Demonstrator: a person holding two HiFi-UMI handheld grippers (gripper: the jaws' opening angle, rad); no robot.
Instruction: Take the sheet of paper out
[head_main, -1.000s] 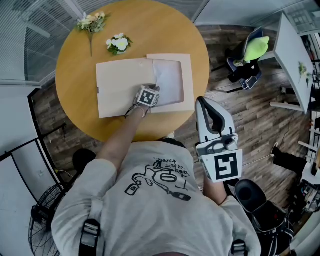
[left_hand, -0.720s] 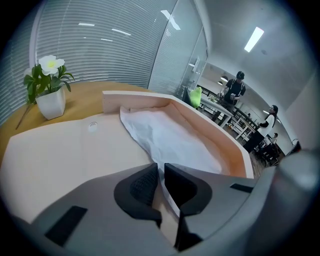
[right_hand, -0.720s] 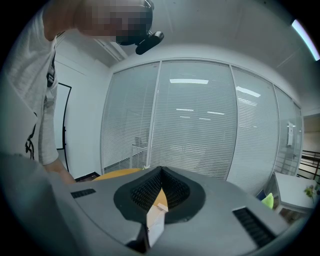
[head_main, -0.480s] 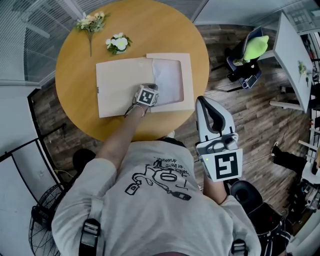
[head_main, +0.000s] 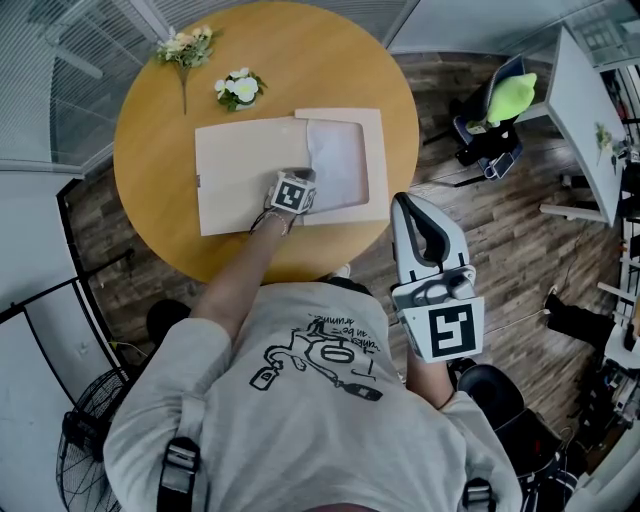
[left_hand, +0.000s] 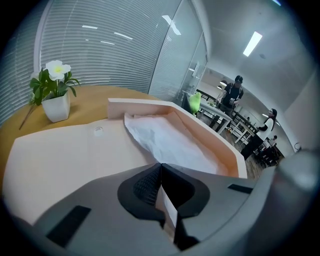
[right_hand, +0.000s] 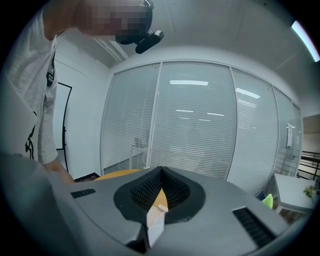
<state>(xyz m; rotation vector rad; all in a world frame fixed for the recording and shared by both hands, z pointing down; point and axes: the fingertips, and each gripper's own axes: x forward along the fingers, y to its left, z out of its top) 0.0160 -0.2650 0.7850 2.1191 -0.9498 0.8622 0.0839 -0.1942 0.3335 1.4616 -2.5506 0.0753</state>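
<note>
Pinching the sheet of paper with left gripper — fingers just closed on its near corner.
Right gripper beside the desk, fingers together, empty.

Head view looks steeply down on the table; left gripper view skims it closely.

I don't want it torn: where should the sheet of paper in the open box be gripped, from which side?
Probably pinch the sheet of paper at its near corner, next to the open lid, coming from the person's edge of the table. There it lies loose and crumpled, while the shallow box has a raised rim fencing its far and right edges.
</note>
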